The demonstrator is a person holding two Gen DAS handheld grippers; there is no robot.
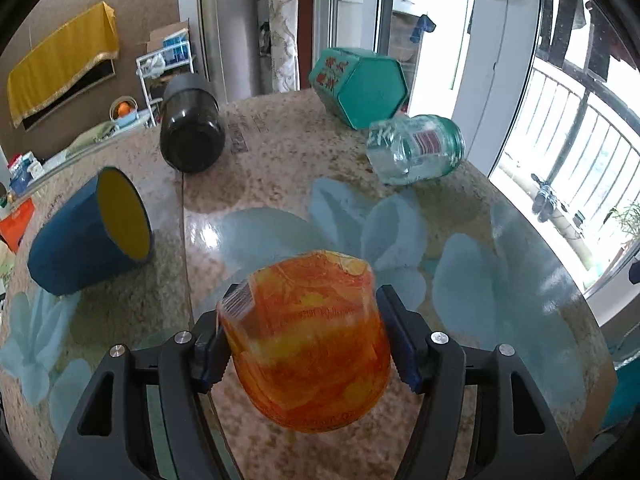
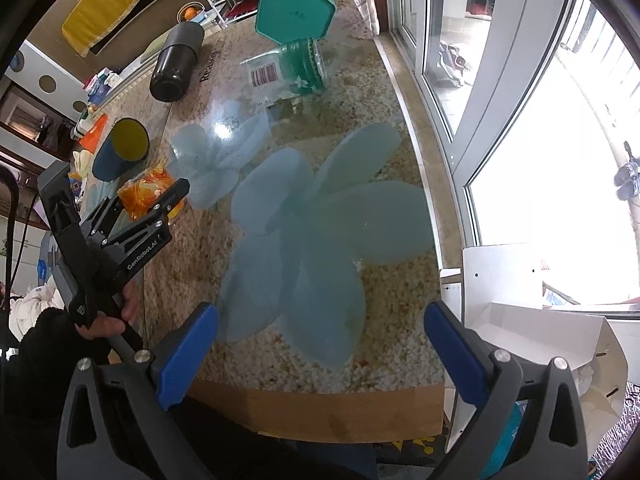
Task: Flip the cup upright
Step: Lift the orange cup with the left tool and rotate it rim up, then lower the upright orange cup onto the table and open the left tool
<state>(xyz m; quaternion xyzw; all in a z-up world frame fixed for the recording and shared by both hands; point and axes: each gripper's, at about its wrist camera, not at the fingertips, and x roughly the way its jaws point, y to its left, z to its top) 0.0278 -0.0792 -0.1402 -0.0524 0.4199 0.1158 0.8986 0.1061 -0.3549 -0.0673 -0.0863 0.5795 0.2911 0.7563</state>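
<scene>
Clamped between the blue pads of the left gripper [image 1: 306, 340] is the orange-and-yellow cup [image 1: 306, 344], a translucent marbled tumbler with a barcode sticker near one end; the pads press on opposite sides of its wall, so the left tongs are clenched on it. In the left wrist view the cup looks raised off the table [image 1: 500, 240], tilted with one end pointing away from the camera, though motion blur leaves it unclear which end is the mouth. From the right wrist view the same cup [image 2: 150, 194] sits in the other tool near the left edge of the table, close to the surface, and I cannot tell whether it touches. The right gripper [image 2: 322, 354] hangs over the near edge of the table with its blue pads spread wide and nothing between them: released and idle. As a judgement, the task is midway: the grasp is made and the turn appears to be in hand, but the cup is not yet standing on its base, so finishing the rotation, setting it down and letting go remain. Farther off lie a blue cup with a yellow inside [image 1: 92, 236], a dark cylindrical bottle [image 1: 190, 128], a clear glass jar with a green lid [image 1: 416, 150] and a teal hexagonal tin [image 1: 360, 86], all on their sides.
</scene>
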